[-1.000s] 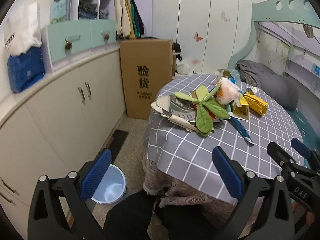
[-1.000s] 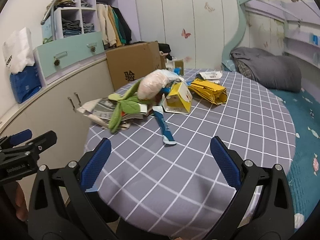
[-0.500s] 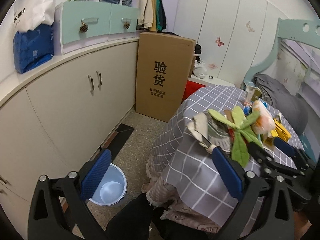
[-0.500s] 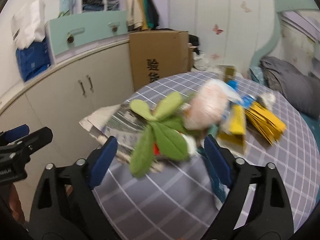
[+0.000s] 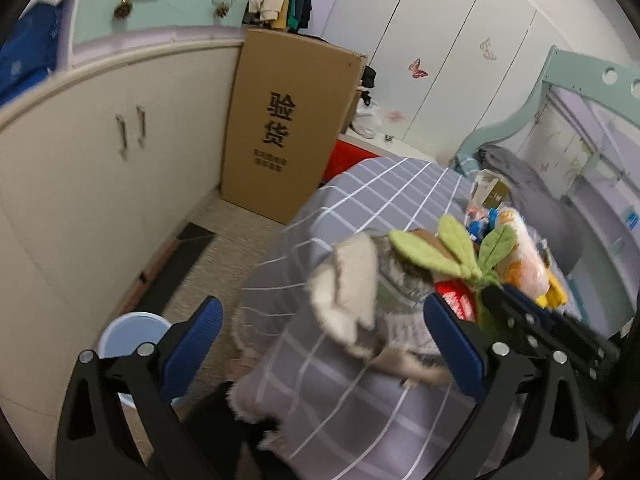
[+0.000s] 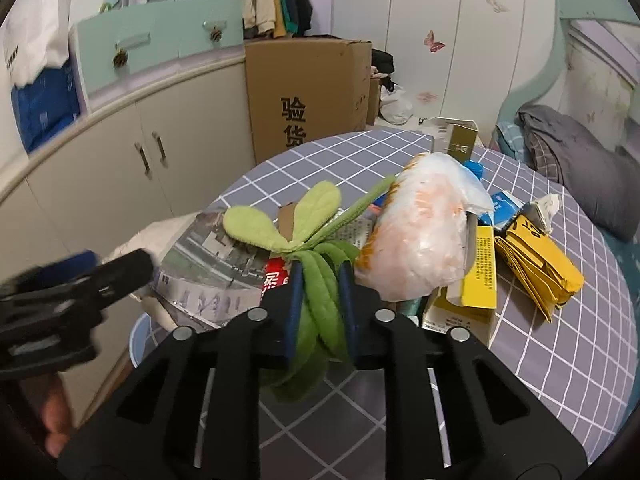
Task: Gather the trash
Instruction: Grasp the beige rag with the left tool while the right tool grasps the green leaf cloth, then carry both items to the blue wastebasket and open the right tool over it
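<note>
A pile of trash lies on the round table with the grey checked cloth (image 6: 520, 364). In it are a green felt leaf bundle (image 6: 320, 300), a plastic-wrapped orange bag (image 6: 424, 232), newspaper (image 6: 208, 272), a yellow carton (image 6: 476, 276) and yellow folded paper (image 6: 540, 264). My right gripper (image 6: 320, 292) is shut on the leaf bundle's lower leaves. My left gripper (image 5: 320, 336) is open and empty, at the table's left edge over the newspaper (image 5: 348, 288). The leaf bundle (image 5: 448, 252) and the right gripper's arm also show in the left wrist view.
A pale blue bin (image 5: 124, 336) stands on the floor left of the table, by the white cabinets (image 5: 100, 184). A tall cardboard box (image 5: 288, 128) stands behind the table. A bed with grey bedding (image 6: 576, 160) lies to the right.
My right gripper moved in and closed on the green leaf bundle. My left gripper swung closer to the table's left edge and the newspaper.
</note>
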Motion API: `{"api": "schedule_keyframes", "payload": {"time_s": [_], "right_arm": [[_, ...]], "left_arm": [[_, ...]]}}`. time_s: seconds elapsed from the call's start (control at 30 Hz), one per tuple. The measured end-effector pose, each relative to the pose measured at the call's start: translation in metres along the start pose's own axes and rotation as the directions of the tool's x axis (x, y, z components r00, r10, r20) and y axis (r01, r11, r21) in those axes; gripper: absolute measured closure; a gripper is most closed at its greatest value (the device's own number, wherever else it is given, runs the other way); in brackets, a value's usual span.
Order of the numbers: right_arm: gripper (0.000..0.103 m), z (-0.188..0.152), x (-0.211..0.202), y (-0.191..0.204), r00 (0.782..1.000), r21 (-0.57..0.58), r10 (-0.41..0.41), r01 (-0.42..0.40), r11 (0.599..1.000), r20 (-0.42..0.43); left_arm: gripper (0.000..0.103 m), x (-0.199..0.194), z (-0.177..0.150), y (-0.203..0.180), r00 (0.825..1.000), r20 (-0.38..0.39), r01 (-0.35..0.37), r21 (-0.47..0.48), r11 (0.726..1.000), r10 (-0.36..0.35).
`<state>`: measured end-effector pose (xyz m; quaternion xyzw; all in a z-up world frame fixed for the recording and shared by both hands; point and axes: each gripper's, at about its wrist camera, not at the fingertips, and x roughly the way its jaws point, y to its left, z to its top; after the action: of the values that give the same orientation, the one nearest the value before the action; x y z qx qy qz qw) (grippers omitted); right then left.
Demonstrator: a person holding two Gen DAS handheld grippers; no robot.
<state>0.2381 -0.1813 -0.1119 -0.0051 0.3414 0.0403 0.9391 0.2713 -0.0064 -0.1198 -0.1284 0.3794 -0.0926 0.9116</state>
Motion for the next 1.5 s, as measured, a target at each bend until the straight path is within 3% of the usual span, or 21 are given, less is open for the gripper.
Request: {"api": "schedule_keyframes", "payload": {"time_s": [0.03,0.17,0.2,0.27,0.43,0.6,0.7,0.83,0.87,0.9,0.93,0.97,1.03,1.1,1.13,1.17,1.2,1.37,1.5], "right_arm": [[0.086,0.000,-0.001,-0.002,1.000,0.009,0.001,-0.002,1.000,0.007],[0.088,0.000,-0.005,-0.007,1.000,0.043,0.023,-0.024,0.999,0.021],[0.089,0.001,-0.006,-0.006,0.999,0.052,0.029,-0.030,0.998,0.023],[0.090,0.003,-0.010,-0.008,0.998,0.074,0.047,-0.050,0.996,0.034],[0.093,0.008,-0.030,-0.015,0.994,0.112,0.076,-0.084,0.990,0.074],[0.093,0.015,-0.048,-0.014,0.992,0.121,0.075,-0.088,0.989,0.101],[0.093,0.016,-0.059,-0.008,0.990,0.112,0.089,-0.102,0.988,0.113],[0.092,0.016,-0.053,0.008,0.993,0.073,0.113,-0.116,0.991,0.046],[0.082,0.015,-0.048,0.014,0.995,0.055,0.101,-0.103,0.993,0.025],[0.042,0.013,-0.045,0.018,0.997,0.036,0.076,-0.077,0.996,0.015],[0.024,0.011,-0.040,0.023,0.999,0.012,0.032,-0.032,0.999,0.011],[0.021,0.008,-0.034,0.027,1.000,-0.015,-0.014,0.014,1.000,0.013],[0.030,0.004,-0.022,0.033,0.997,-0.061,-0.072,0.071,0.996,-0.010],[0.039,0.002,-0.010,0.037,0.996,-0.083,-0.071,0.067,0.994,-0.046],[0.048,0.000,0.000,0.042,0.993,-0.114,-0.098,0.090,0.989,-0.067],[0.077,-0.002,0.004,0.044,0.990,-0.135,-0.123,0.112,0.985,-0.076],[0.083,-0.003,0.009,0.045,0.986,-0.151,-0.142,0.129,0.980,-0.083],[0.090,0.004,-0.014,0.043,0.985,-0.104,-0.172,0.172,0.980,0.006],[0.090,0.017,-0.047,0.049,0.988,-0.071,-0.117,0.125,0.990,0.103]], "left_arm": [[0.027,0.005,0.001,-0.001,1.000,-0.008,0.009,-0.003,1.000,-0.009],[0.057,0.020,0.001,-0.010,0.995,-0.067,0.069,0.004,0.998,-0.068],[0.079,0.022,0.001,-0.012,0.994,-0.076,0.078,0.011,0.997,-0.077],[0.093,0.017,0.000,-0.013,0.990,-0.058,0.125,0.000,0.992,-0.125],[0.099,-0.030,0.003,-0.016,0.988,0.087,0.120,0.049,0.992,-0.124],[0.099,-0.069,0.006,-0.010,0.978,0.175,0.103,0.058,0.993,-0.112],[0.099,-0.087,0.006,-0.003,0.973,0.208,0.090,0.046,0.995,-0.097],[0.099,-0.095,0.001,0.015,0.977,0.198,0.081,0.007,0.997,-0.081],[0.099,-0.097,-0.001,0.020,0.978,0.197,0.076,-0.006,0.997,-0.074],[0.099,-0.099,-0.003,0.024,0.977,0.200,0.074,-0.012,0.997,-0.070],[0.099,-0.102,-0.006,0.031,0.977,0.203,0.070,-0.015,0.997,-0.065],[0.099,-0.103,-0.008,0.037,0.978,0.203,0.060,-0.019,0.998,-0.055],[0.099,-0.104,-0.011,0.047,0.980,0.198,0.042,-0.018,0.999,-0.037],[0.099,-0.105,-0.015,0.054,0.981,0.194,0.032,-0.020,0.999,-0.028],[0.099,-0.105,-0.015,0.058,0.982,0.189,0.028,-0.022,0.999,-0.024],[0.099,-0.106,-0.017,0.062,0.982,0.187,0.028,-0.024,0.999,-0.023],[0.099,-0.106,-0.019,0.065,0.982,0.185,0.027,-0.026,0.999,-0.021],[0.099,-0.110,-0.023,0.079,0.981,0.193,0.007,-0.029,1.000,-0.002],[0.099,-0.113,-0.023,0.090,0.980,0.199,0.007,-0.043,0.999,0.002]]}}
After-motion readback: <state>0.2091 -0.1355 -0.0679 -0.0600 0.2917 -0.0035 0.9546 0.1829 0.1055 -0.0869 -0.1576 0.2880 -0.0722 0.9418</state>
